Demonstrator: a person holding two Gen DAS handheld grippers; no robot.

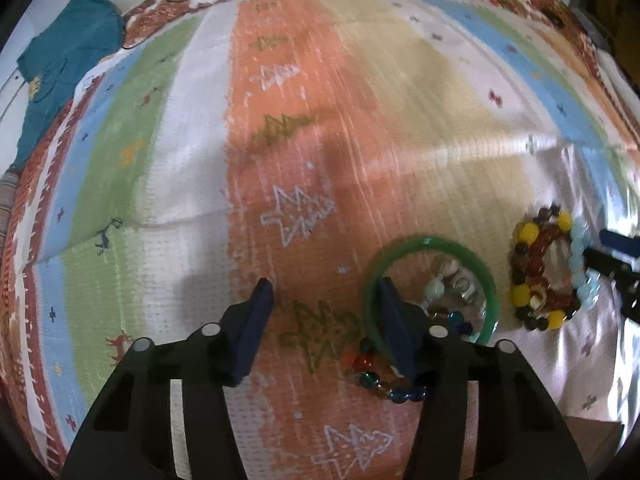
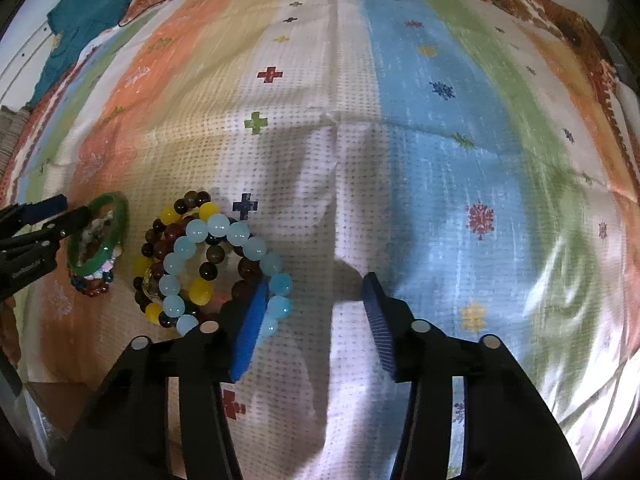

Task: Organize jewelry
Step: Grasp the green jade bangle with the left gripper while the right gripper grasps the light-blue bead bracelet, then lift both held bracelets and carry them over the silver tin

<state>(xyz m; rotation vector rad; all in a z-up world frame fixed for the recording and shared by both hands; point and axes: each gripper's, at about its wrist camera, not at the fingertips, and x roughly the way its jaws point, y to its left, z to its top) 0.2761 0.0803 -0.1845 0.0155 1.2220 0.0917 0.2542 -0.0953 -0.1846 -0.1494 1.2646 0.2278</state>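
A green bangle (image 1: 432, 246) lies on the striped bedspread with a pale bead bracelet (image 1: 456, 282) inside it and a blue and red glass bead bracelet (image 1: 374, 380) under its near edge. My left gripper (image 1: 326, 300) is open; its right finger stands inside the bangle's near rim. To the right lies a pile of brown, yellow and pale blue bead bracelets (image 1: 544, 276). In the right wrist view, my right gripper (image 2: 316, 292) is open, its left finger beside the pale blue bracelet (image 2: 224, 268). The green bangle (image 2: 102, 266) shows at the left there.
A teal garment (image 1: 64, 68) lies at the bedspread's far left corner. The striped bedspread (image 2: 440, 140) covers the whole surface. A brown wooden surface (image 2: 52, 400) shows past the near left edge.
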